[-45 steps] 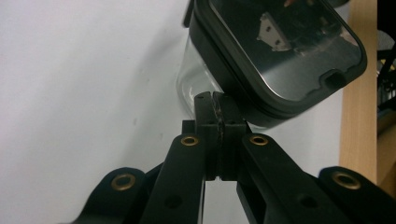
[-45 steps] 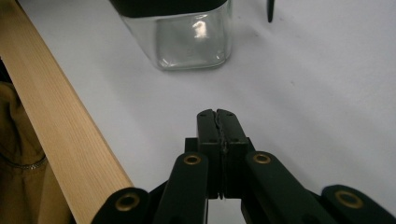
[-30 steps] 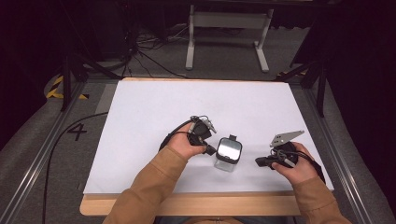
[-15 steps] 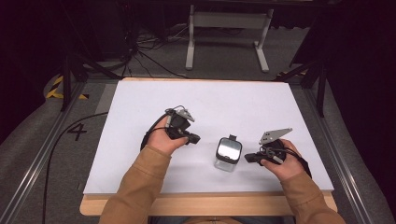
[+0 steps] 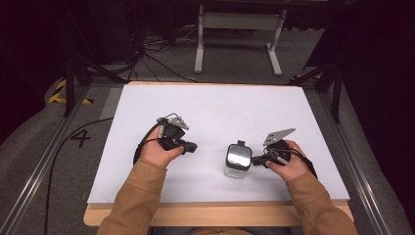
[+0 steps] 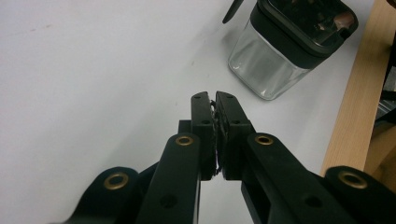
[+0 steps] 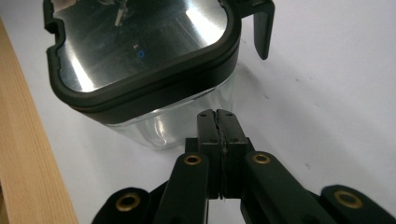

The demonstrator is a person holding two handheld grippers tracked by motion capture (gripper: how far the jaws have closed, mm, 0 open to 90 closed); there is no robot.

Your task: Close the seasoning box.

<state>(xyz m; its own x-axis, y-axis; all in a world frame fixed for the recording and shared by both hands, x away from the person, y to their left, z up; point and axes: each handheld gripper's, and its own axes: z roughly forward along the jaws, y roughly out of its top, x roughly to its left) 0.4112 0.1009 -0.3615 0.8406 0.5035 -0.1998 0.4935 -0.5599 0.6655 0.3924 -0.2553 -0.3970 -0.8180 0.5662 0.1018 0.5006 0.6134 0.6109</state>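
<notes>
One jar (image 5: 237,160) stands on the table (image 5: 220,112) near its front edge. Just right of the jar the closed, empty right gripper (image 5: 256,160) could tip it; the left gripper (image 5: 192,146), also closed, is held farther left.

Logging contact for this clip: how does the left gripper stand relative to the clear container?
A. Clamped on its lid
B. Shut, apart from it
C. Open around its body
B: the left gripper has jaws pressed together over bare table, with the container standing clear.
</notes>
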